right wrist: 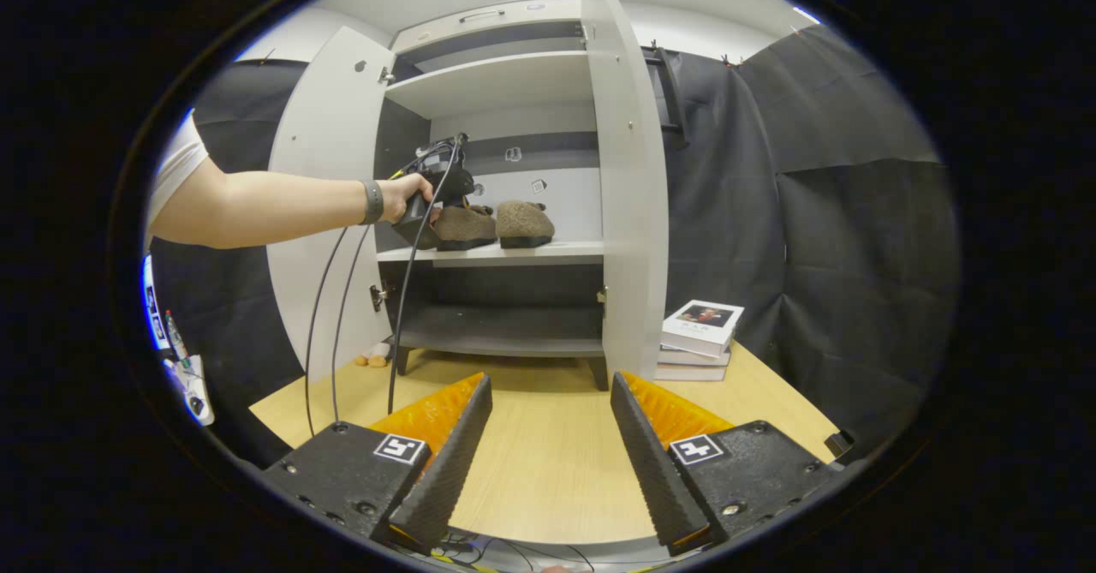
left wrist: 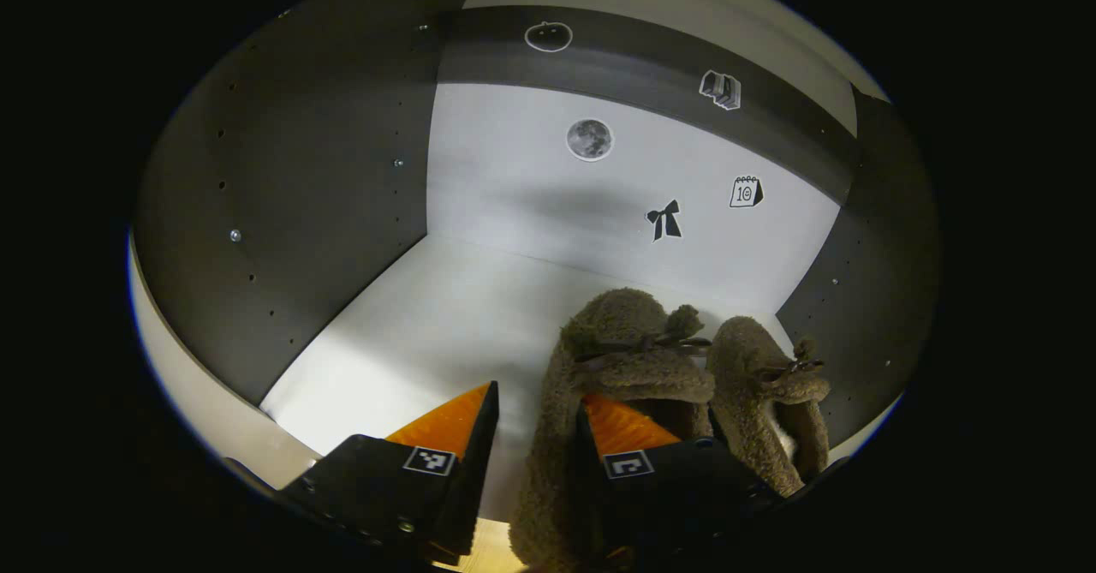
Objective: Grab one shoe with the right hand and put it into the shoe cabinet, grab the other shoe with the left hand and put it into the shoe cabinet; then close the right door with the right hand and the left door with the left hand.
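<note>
Right now both shoes sit side by side on the middle shelf (right wrist: 514,252) of the shoe cabinet (right wrist: 505,68), toes toward the back panel.

Left gripper (left wrist: 535,423) is inside the cabinet at that shelf. Its jaws are spread: one finger is over bare shelf, the other is buried in the opening of the near shoe (left wrist: 599,359), so the heel wall sits between the fingers. Cannot tell whether either pad touches the fleece; there is a clear gap on the bare-shelf side, so no pinch. The second shoe (left wrist: 766,384) stands just beside the first, on the side toward the cabinet's right wall, touching or nearly so.

In the right gripper view, the person's hand (right wrist: 411,196) holds the left gripper at the left shoe's heel (right wrist: 462,226), cables (right wrist: 402,299) hanging down from it past the shelf edge. The other shoe (right wrist: 524,222) is next to it, nearer the right door.

Right gripper (right wrist: 548,423) is well back from the cabinet, above the wooden table (right wrist: 548,470), jaws spread, nothing between them.

Both doors stand open: left door (right wrist: 330,196) swung wide behind the person's forearm, right door (right wrist: 629,179) edge-on. A stack of books (right wrist: 698,337) lies on the table just beside the right door.
</note>
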